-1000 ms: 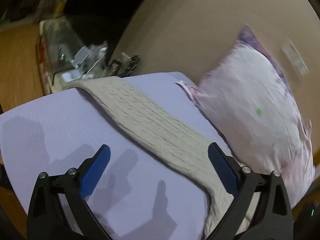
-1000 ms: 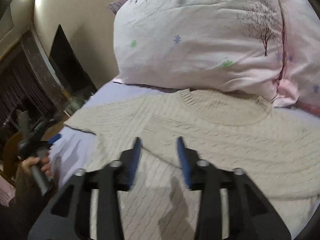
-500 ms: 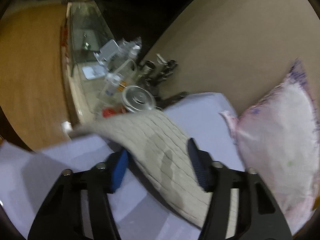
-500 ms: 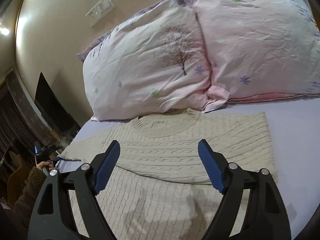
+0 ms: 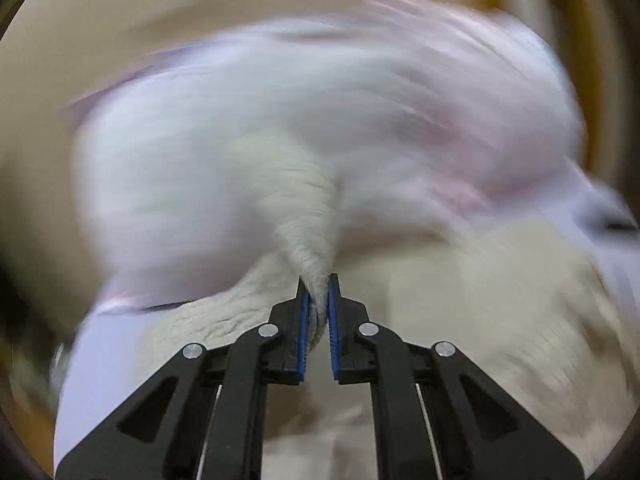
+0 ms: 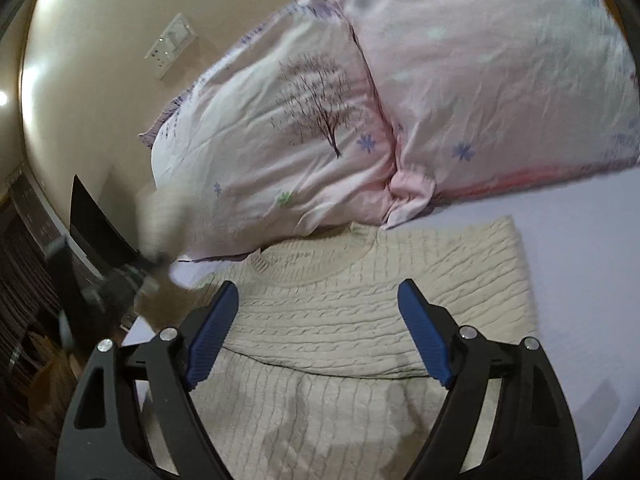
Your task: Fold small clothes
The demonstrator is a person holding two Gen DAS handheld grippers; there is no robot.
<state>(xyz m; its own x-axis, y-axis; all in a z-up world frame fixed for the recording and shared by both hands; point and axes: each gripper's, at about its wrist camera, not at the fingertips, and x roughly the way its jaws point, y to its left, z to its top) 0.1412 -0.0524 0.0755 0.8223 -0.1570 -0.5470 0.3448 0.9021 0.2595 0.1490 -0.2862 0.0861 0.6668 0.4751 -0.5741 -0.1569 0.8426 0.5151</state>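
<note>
A cream cable-knit sweater (image 6: 360, 300) lies flat on the lavender bed sheet (image 6: 580, 264), neckline toward the pillows, its right sleeve folded across the chest. My left gripper (image 5: 318, 292) is shut on the sweater's left sleeve (image 5: 308, 216) and holds it lifted; that view is heavily blurred. In the right wrist view the lifted sleeve (image 6: 168, 216) and the left gripper (image 6: 156, 268) show as a blur at the left. My right gripper (image 6: 320, 308) is open and empty, hovering above the sweater's chest.
Two pink patterned pillows (image 6: 300, 120) (image 6: 500, 60) lean on the beige wall (image 6: 100, 60) behind the sweater. A wall socket plate (image 6: 172, 46) sits upper left. Dark furniture (image 6: 92, 224) stands at the bed's left side.
My left gripper has shut on the left sleeve and swung it up toward the pillows. My right gripper opened wide and drew back a little above the sweater.
</note>
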